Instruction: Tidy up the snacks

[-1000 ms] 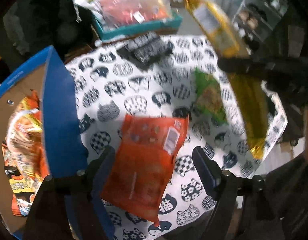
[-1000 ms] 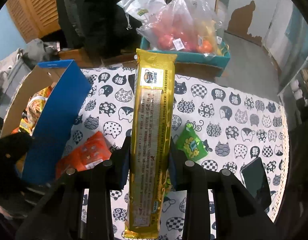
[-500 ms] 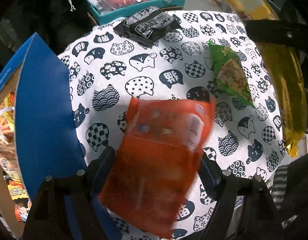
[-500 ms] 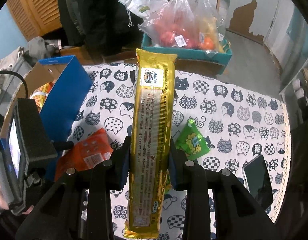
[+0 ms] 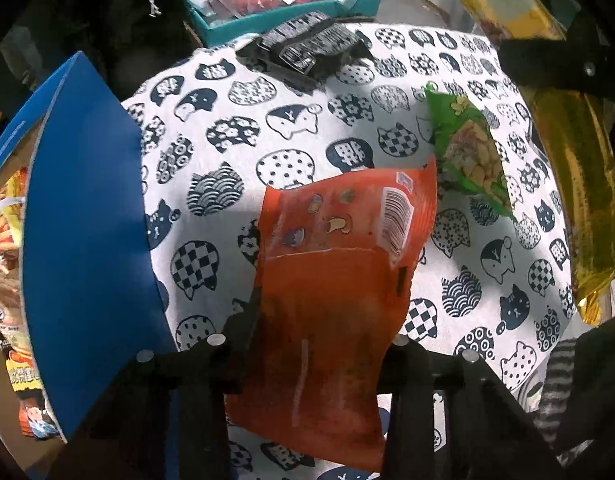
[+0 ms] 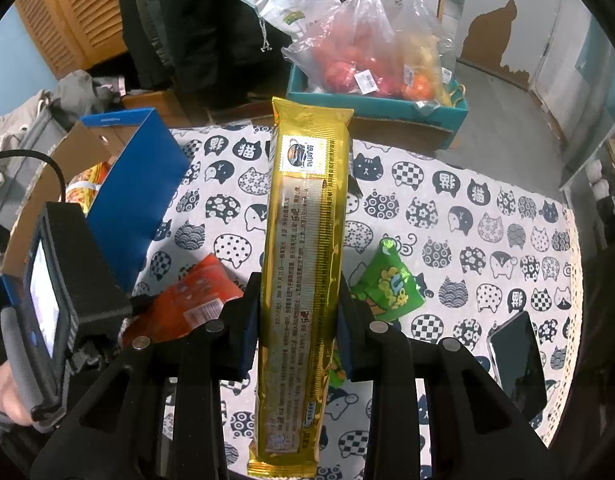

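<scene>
Two snacks are sitting in our tongs right now. Our left gripper (image 5: 319, 344) is squeezing the orange bag (image 5: 335, 264), and the bag is hanging just above the cat cloth (image 5: 243, 120), right next to the blue box (image 5: 87, 208). Our right gripper (image 6: 297, 320) is pinching the long gold pack (image 6: 303, 264) around its middle, and it is sticking up over the near part of the table.

We are thinking the job is about halfway. Some snacks are already lying inside the blue box on the left, but we cannot count them well. Two are waiting in our tongs to go in. Two more are lying on the cloth: one green bag (image 5: 467, 148) to the right, and one black pack (image 5: 307, 46) at the far edge.

Past the table, one teal tray (image 6: 371, 100) is holding clear bags of fruit. One dark phone (image 6: 515, 364) is lying at the near right.
</scene>
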`<state>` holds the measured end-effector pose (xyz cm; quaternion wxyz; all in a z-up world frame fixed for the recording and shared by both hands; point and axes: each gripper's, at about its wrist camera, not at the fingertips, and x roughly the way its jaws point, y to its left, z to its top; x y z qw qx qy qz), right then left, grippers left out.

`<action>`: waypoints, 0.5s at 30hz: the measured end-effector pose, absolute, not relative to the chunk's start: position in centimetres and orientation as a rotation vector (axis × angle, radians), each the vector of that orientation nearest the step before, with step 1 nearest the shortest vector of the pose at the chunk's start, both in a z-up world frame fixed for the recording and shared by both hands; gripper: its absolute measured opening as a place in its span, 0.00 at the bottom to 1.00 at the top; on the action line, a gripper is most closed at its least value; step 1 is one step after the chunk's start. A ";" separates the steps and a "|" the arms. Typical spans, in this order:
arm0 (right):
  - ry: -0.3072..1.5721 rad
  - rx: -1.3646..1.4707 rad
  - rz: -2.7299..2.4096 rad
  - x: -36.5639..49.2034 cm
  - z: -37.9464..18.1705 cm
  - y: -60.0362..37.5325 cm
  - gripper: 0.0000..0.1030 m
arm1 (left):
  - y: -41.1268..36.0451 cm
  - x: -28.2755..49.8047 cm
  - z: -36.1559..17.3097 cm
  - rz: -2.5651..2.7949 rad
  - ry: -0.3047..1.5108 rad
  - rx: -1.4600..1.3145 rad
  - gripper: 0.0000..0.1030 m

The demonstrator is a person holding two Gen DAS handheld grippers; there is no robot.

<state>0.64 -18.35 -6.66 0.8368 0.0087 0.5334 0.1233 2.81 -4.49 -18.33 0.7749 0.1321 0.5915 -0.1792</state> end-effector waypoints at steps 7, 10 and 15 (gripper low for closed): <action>1.116 0.019 0.262 0.7 -6.2 -18.2 0.30 | -3.9 2.5 -15.6 -0.375 1.209 0.247 0.37; 1.109 0.018 0.266 0.6 -5.8 -18.0 0.30 | -3.6 2.3 -13.9 -0.368 1.166 0.226 0.37; 1.097 0.010 0.273 0.5 -5.1 -17.4 0.30 | -2.7 2.2 -11.1 -0.346 1.097 0.204 0.37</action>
